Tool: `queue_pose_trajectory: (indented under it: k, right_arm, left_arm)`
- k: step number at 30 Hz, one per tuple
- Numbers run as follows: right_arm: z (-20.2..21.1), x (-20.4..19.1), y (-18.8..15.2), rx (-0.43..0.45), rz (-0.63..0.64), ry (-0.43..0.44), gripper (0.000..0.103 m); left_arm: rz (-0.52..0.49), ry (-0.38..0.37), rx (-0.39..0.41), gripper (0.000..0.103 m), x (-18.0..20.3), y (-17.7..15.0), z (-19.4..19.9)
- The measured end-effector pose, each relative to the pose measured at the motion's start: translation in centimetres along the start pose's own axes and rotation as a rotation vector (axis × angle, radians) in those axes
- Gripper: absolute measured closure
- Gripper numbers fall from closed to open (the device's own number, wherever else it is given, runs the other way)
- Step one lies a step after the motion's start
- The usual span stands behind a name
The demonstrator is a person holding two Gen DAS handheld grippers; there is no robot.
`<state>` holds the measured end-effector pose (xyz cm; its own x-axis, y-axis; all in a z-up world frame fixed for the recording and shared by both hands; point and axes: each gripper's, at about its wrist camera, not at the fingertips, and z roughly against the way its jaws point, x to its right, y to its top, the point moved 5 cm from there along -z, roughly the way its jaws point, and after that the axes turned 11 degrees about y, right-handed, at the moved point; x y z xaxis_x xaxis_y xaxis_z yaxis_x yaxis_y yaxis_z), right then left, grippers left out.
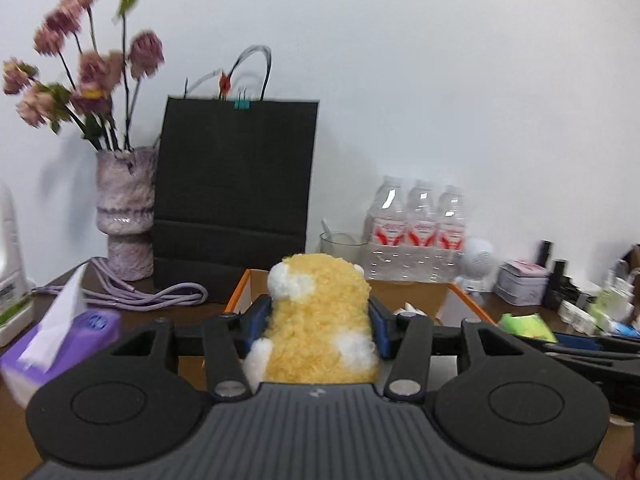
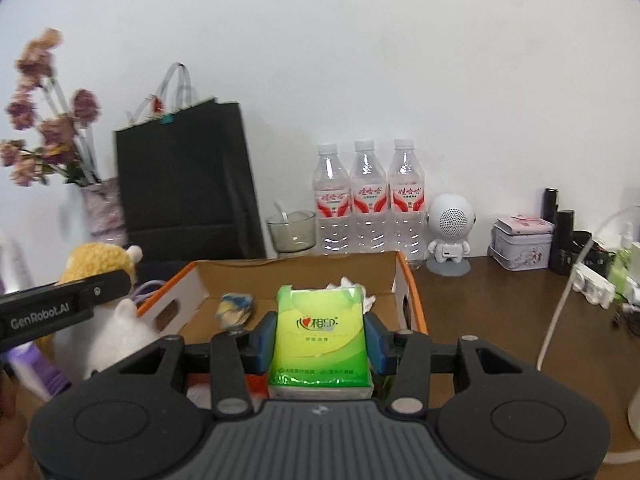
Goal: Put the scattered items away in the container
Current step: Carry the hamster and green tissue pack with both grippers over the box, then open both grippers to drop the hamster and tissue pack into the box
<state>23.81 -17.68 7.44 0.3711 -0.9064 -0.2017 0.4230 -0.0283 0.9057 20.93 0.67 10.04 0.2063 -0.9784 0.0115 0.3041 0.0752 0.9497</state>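
My left gripper (image 1: 318,326) is shut on a yellow and white plush toy (image 1: 320,320), which fills the gap between its blue pads and sits just before the cardboard box (image 1: 416,292). My right gripper (image 2: 320,336) is shut on a green tissue pack (image 2: 320,340), held over the near edge of the open box (image 2: 296,272) with its orange rim. Inside the box lie a small blue and yellow item (image 2: 234,308) and crumpled white paper (image 2: 352,286). In the right wrist view the plush toy (image 2: 104,268) and the left gripper's finger (image 2: 64,300) show at the left.
Behind the box stand a black paper bag (image 1: 234,196), a vase of pink flowers (image 1: 124,212), a glass cup (image 2: 291,232), three water bottles (image 2: 368,200), a white speaker (image 2: 450,236) and a tin (image 2: 520,244). A purple tissue box (image 1: 60,344) and a purple cable (image 1: 140,296) lie left.
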Motion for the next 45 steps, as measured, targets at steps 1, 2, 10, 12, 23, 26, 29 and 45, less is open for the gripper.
queue_pose_trajectory:
  k: [1, 2, 10, 12, 23, 26, 29, 45]
  right_arm:
    - [-1.0, 0.5, 0.6, -0.013, 0.0, -0.006, 0.059]
    - [-2.0, 0.9, 1.2, -0.028, 0.004, -0.011, 0.059]
    - [-10.7, 4.2, 4.0, -0.316, -0.044, 0.01, 0.059]
    - [-12.5, 4.5, 3.8, -0.398, -0.052, 0.004, 0.059]
    - [-17.6, 4.9, 0.1, -0.749, -0.072, -0.075, 0.058]
    - [-18.1, 4.3, 0.0, -0.804, -0.092, -0.065, 0.038]
    - [-17.7, 4.0, 0.6, -0.803, -0.126, -0.059, 0.031]
    - [-3.2, 1.4, 5.6, 0.011, -0.095, 0.09, 0.012]
  left_arm:
    - [-0.013, 0.017, -0.02, 0.052, 0.1, 0.4, -1.4]
    - [-0.023, 0.038, -0.043, 0.052, 0.1, 0.7, -2.7]
    - [-0.121, 0.06, -0.354, 0.054, 0.0, 2.1, -12.6]
    - [-0.133, 0.09, -0.423, 0.054, -0.1, 1.6, -14.2]
    - [-0.298, 0.131, -0.574, 0.05, 0.2, -1.2, -16.6]
    - [-0.391, 0.116, -0.587, 0.043, 1.2, -1.6, -16.7]
    - [-0.376, 0.09, -0.601, 0.04, 1.2, -0.7, -16.2]
    - [-0.051, 0.092, 0.004, 0.017, -2.5, 2.8, -2.6]
